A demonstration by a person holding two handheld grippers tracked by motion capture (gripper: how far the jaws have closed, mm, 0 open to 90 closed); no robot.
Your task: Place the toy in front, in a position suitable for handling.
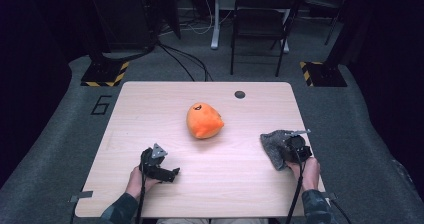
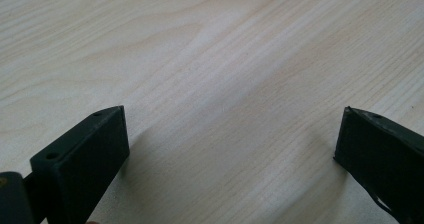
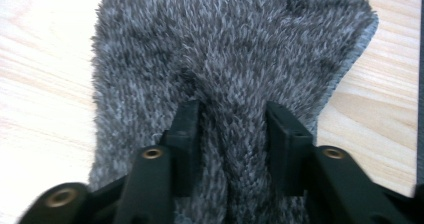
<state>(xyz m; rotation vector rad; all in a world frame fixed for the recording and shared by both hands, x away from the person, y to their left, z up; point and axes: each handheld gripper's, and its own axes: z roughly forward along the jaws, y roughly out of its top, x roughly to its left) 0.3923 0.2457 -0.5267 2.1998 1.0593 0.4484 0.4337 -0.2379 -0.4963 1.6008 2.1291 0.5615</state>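
The grey fuzzy cloth [image 3: 230, 64] lies crumpled on the table's right side, near the front edge, directly under the right gripper [image 3: 232, 134]. In the right gripper view a raised ridge of its pile runs straight between the two fingers [image 3: 186, 134], which stand partly apart and flank the fold on either side; whether the pads really press on it or merely brush it I cannot tell. The cloth's longer run stretches away from the fingers, toward the middle of the table, so any lift or drag would begin from its near end. The right hand [image 1: 309, 171] is plainly the nearer one. The left gripper [image 1: 160, 165] rests well apart on the left side, its fingers [image 2: 82, 159] spread wide over bare wood with nothing between them. An orange plush toy [image 1: 204, 120] sits near the centre, away from both grippers. The table [image 1: 150, 109] is pale wood grain with a small dark round cap [image 1: 240, 94] near the far edge. Beyond it lie grey carpet, a black folding chair [image 1: 262, 19], loose cables and hazard-striped stand bases.
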